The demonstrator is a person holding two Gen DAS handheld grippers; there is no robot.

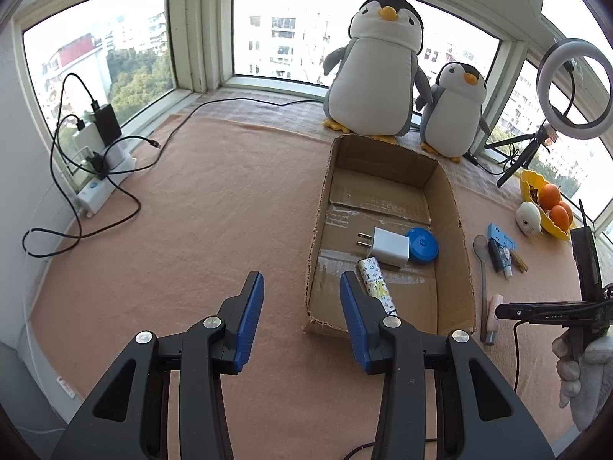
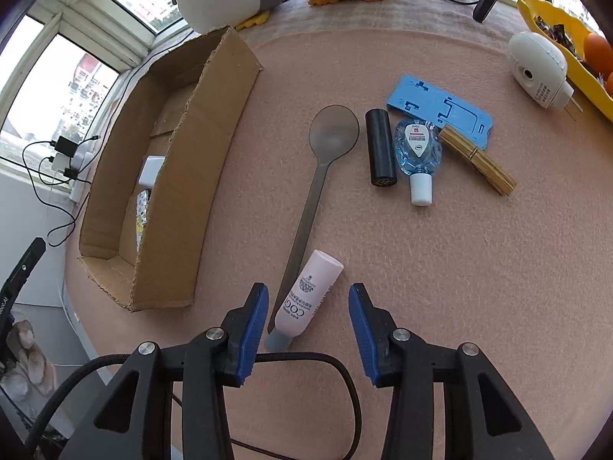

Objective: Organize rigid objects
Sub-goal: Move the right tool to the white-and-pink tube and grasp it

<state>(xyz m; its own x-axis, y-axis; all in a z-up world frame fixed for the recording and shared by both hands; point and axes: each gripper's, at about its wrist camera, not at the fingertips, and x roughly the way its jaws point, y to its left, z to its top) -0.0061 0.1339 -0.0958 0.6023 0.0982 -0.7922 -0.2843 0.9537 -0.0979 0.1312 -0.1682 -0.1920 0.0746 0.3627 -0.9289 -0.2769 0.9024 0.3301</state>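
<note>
The right tool (image 2: 306,322) stands partly open, pointing down at the peach-coloured felt worktop (image 2: 440,268). A pale pink plastic tube with a grey cap (image 2: 306,303) lies between its blue pads (image 2: 253,326), toward the left one, and I cannot tell whether that pad touches it. Just left of the tube runs the handle of a long translucent grey spoon (image 2: 318,176). Higher in the frame lie a black cylinder (image 2: 379,149), a small blue liquid bottle with a white cap (image 2: 417,153), a wooden clip (image 2: 479,161) and a blue plastic stand (image 2: 440,111). The open cardboard box (image 2: 191,191) sits at left.

The left tool (image 1: 302,299) is partly open and holds nothing, at the box's near left corner. Inside the box (image 1: 448,237) lie a white plug charger (image 1: 390,247), a round blue case (image 1: 423,245) and a patterned white tube (image 1: 377,283).
</note>
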